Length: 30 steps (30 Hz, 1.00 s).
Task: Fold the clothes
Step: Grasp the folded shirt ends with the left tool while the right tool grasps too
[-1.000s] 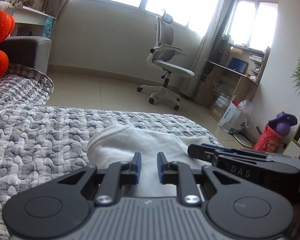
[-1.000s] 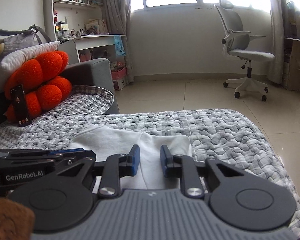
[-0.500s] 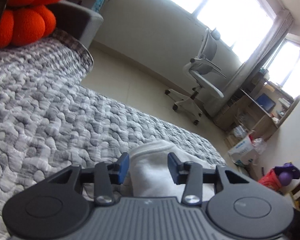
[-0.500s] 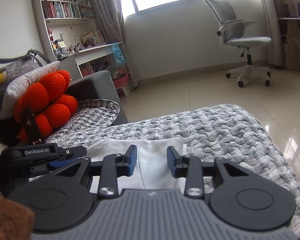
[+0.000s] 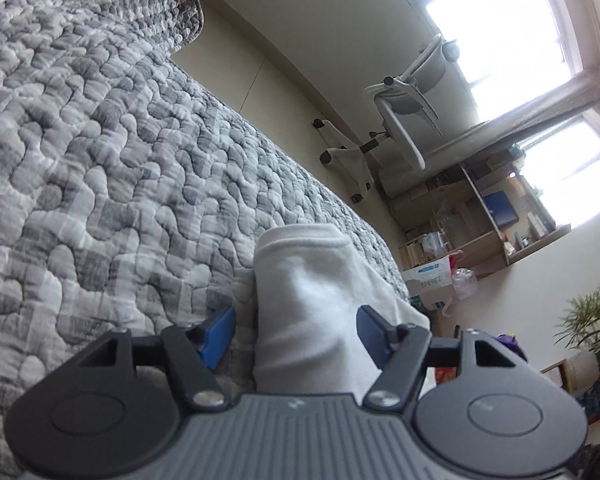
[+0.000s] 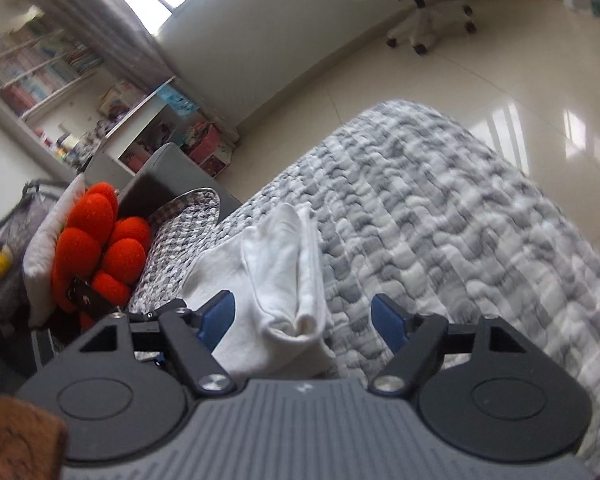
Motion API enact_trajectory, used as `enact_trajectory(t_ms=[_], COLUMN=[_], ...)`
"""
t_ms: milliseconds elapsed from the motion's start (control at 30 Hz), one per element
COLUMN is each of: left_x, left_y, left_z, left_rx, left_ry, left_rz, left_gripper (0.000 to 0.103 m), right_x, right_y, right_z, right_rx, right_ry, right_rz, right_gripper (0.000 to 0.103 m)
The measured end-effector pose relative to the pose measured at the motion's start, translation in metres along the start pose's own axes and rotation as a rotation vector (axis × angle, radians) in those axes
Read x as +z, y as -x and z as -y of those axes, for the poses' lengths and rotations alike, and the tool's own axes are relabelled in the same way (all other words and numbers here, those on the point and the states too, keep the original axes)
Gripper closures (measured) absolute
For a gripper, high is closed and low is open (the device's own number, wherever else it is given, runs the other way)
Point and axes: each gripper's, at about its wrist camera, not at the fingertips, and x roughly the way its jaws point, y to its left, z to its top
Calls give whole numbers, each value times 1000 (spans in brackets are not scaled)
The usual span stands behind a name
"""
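Left gripper: ribbed grey body, black linkage arms, two round black discs, silver pivot screws, blue pads. Right gripper: same build, blue pads, tiny white mark on grey body.

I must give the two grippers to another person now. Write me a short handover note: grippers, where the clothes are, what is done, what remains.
Left gripper: jaws have just been opening; white garment lies between them, pads not pressing.
Right gripper: jaws have just been opening, same garment between them, released.
Garment: folded into a narrow bundle on the grey quilt.
Done: at least one fold laid down.
Left: probably check it is neat, fold again if needed.
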Motion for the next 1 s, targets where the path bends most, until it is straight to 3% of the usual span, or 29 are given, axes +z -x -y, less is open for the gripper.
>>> enact_trajectory(t_ms=[100,367,533,633,800,1000], left_x=[-3,-14,-18,-19,-19,-17], left_y=[-3,-13,-14,-15,-9,8], left_z=[-6,-6,-2,0,-1,10], left_rx=[-37,-53,-37,-19,-13,-14], left_ry=[68,131,143,152,167,117], left_rz=[21,82,116,130,134,144], left_gripper=[39,48,51,59,78,83], right_x=[-3,-24,-34,-36,-37,-33], right_y=[-4,-30,-40,-41,-43,-48], right_z=[11,-12,-22,-22,-23,-39], right_rx=[44,65,28,11,-25,-37], right_ry=[-127,-137,-107,-123,-147,-83], right_rz=[-50,-124,-81,-47,-18,14], right_gripper=[25,30,33,36,59,69])
